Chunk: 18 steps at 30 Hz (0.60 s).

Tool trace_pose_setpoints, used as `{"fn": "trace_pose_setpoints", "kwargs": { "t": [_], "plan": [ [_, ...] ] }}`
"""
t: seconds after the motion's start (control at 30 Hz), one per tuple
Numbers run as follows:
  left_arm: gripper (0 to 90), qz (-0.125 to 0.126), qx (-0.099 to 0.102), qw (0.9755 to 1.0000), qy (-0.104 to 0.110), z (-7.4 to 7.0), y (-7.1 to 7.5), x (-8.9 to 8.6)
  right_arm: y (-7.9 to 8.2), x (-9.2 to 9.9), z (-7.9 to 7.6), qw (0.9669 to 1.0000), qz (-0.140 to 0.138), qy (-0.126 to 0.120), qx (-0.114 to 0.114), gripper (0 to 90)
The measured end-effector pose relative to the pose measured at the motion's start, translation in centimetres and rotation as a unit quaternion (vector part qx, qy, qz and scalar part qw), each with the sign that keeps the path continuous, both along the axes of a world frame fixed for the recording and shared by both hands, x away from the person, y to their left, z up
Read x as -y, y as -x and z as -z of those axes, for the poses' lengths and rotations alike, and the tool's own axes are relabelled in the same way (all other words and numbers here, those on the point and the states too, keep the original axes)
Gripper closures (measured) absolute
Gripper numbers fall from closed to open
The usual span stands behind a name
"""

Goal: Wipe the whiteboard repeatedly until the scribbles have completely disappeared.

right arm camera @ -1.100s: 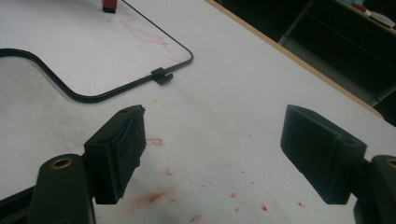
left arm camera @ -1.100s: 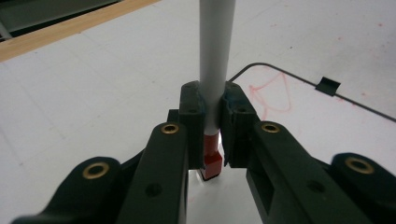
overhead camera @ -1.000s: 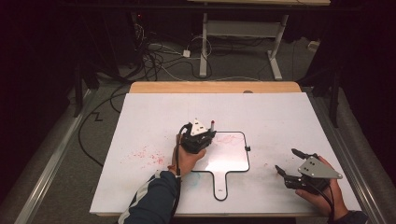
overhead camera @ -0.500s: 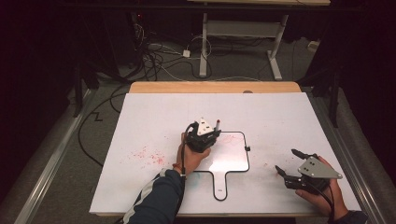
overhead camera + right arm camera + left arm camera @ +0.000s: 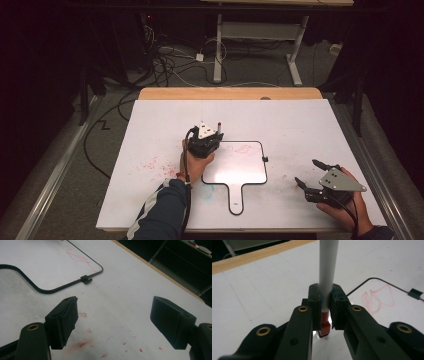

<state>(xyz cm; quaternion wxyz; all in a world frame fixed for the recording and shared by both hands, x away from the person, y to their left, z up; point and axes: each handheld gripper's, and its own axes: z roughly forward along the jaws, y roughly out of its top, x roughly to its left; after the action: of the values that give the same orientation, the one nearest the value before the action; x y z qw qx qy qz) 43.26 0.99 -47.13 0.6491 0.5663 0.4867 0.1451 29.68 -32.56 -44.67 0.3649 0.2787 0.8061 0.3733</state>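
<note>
White tabletop spreads across my high view. At lower right my right gripper rests with jaws spread, holding nothing. Near centre my left gripper is clenched on an upright red marker, its tip at the small whiteboard's upper-left corner.

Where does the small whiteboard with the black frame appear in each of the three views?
High view: the whiteboard lies at table centre, handle toward the person.
Left gripper view: its corner is at the right, beyond the jaws.
Right gripper view: it is at the upper left.
Shared landmark: the red scribble on it.
</note>
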Motion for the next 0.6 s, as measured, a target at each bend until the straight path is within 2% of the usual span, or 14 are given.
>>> {"fn": "trace_pose_setpoints", "kwargs": {
  "t": [0.07,0.1,0.13,0.2,0.23,0.27,0.3,0.33,0.37,0.43,0.5,0.53,0.57,0.6],
  "plan": [
    [79.1,0.006,0.002,1.0,-0.001,0.0,0.3,0.5,0.0,-0.1,0.1,1.0,-0.002,0.003,-0.003,22.7],
    [79.1,0.033,0.003,0.9985,-0.044,0.1,0.5,0.2,0.0,-0.1,0.1,1.0,-0.002,0.005,-0.003,22.7],
    [79.1,0.029,0.007,0.9987,-0.041,0.1,0.6,0.4,0.0,-0.1,0.1,1.0,-0.002,0.006,-0.003,22.7],
    [79.0,0.039,0.01,0.9963,-0.076,0.1,0.7,0.1,0.0,-0.1,0.0,1.0,-0.003,0.004,-0.002,22.7],
    [79.1,0.035,0.016,0.9961,-0.079,0.1,0.7,-0.1,0.1,-0.1,0.0,1.0,-0.003,0.005,0.0,22.7],
    [79.1,0.027,0.019,0.9967,-0.074,0.2,0.7,-0.5,0.1,0.0,-0.1,1.0,-0.001,0.006,0.002,22.7],
    [79.1,0.004,0.017,0.9994,-0.03,0.2,0.6,-0.5,0.1,0.0,-0.1,1.0,-0.002,0.004,0.003,22.7],
    [79.0,-0.002,0.011,0.9997,-0.02,0.2,0.5,-1.1,0.2,0.1,-0.2,1.0,-0.001,0.004,0.004,22.8],
    [79.1,-0.016,0.005,0.9997,-0.02,0.2,0.5,-1.6,0.2,0.1,-0.2,1.0,0.001,0.003,0.005,22.8],
    [79.1,-0.017,0.003,0.9997,-0.016,0.1,0.7,-1.9,0.1,0.2,-0.2,1.0,0.002,0.002,0.005,22.8],
    [79.1,-0.023,0.001,0.9997,-0.001,0.1,1.0,-1.6,0.2,0.1,-0.2,1.0,0.002,0.005,0.005,22.8],
    [79.1,-0.007,0.005,0.9999,-0.007,0.1,1.3,-1.6,0.2,0.0,-0.2,1.0,0.0,0.004,0.005,22.8],
    [79.1,-0.003,0.006,0.9999,-0.009,0.2,1.6,-1.4,0.2,0.0,-0.2,1.0,-0.001,0.003,0.004,22.9],
    [79.1,0.012,0.023,0.9996,-0.008,0.1,1.7,-1.1,0.2,-0.1,-0.2,1.0,0.0,0.004,0.004,23.0]
  ]
}}
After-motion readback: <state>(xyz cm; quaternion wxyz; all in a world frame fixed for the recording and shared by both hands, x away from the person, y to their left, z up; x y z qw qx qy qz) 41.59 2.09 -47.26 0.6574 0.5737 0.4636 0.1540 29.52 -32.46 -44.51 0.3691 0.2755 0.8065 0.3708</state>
